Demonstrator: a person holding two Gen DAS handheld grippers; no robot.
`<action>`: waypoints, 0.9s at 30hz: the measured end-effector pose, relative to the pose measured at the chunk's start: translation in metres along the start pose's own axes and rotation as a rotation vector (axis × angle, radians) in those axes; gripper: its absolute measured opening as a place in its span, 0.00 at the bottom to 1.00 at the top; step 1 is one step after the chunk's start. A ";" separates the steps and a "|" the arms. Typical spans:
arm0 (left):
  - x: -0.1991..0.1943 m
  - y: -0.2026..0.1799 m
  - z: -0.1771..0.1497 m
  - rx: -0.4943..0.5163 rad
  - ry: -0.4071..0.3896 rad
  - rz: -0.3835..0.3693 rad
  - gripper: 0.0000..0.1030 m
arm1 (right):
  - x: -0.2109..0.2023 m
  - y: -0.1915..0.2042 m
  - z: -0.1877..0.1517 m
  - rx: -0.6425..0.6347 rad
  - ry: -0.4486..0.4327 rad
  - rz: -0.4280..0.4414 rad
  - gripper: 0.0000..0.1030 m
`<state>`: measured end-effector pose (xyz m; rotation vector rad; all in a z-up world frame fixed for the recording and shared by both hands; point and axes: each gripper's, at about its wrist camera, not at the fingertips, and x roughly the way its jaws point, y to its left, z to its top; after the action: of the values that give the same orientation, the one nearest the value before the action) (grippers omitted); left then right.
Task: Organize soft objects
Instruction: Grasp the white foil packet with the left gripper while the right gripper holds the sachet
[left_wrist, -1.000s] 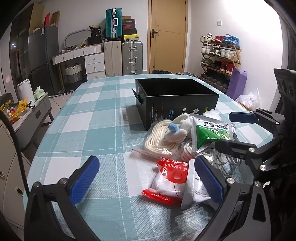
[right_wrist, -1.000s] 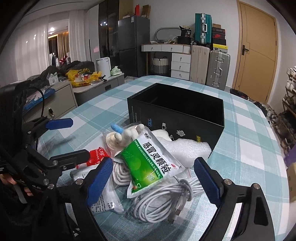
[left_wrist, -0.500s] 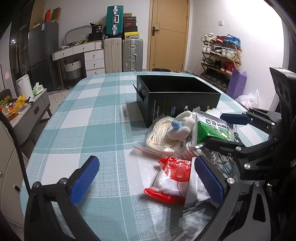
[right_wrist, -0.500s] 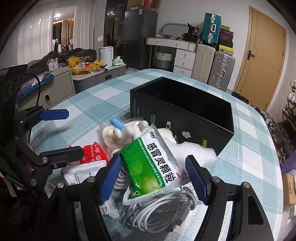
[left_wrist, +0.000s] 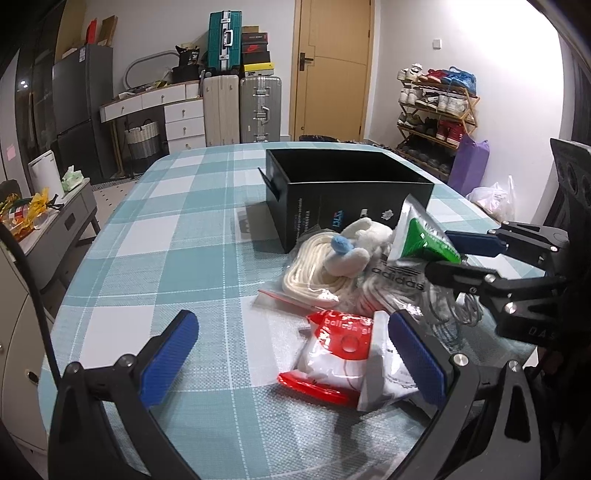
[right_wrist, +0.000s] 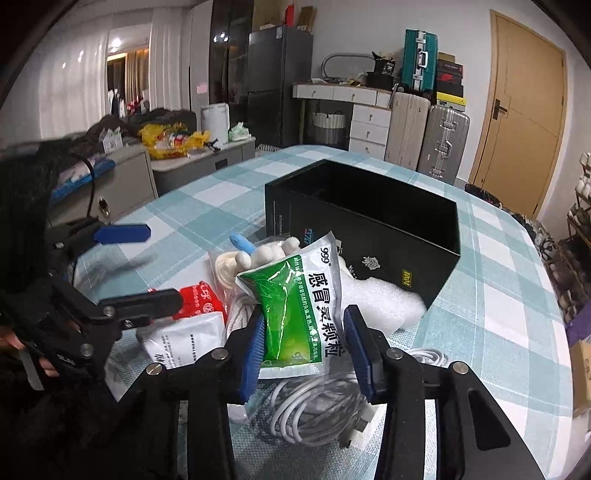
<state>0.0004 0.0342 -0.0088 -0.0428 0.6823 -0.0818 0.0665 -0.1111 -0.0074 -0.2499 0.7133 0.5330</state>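
Right gripper (right_wrist: 304, 349) clamped on green sachet (right_wrist: 301, 314); left gripper (left_wrist: 291, 354) spread wide, empty. Risk: slick foil slips out before reaching black box (right_wrist: 373, 236).

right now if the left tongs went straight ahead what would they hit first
Probably the red and white balloon packet, lying just ahead between the open left tongs toward the right finger. Beyond it lies the rope bundle. Depth is uncertain.
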 end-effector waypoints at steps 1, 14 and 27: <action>0.000 -0.002 0.000 0.005 0.000 -0.004 1.00 | -0.004 -0.001 -0.001 0.010 -0.009 0.001 0.41; -0.010 -0.050 -0.012 0.236 -0.019 -0.044 1.00 | -0.052 -0.010 -0.023 0.094 -0.059 -0.030 0.41; -0.009 -0.089 -0.026 0.424 0.014 -0.055 0.99 | -0.060 -0.016 -0.033 0.132 -0.056 -0.036 0.41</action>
<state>-0.0285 -0.0535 -0.0171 0.3469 0.6662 -0.2783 0.0196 -0.1602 0.0097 -0.1237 0.6854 0.4548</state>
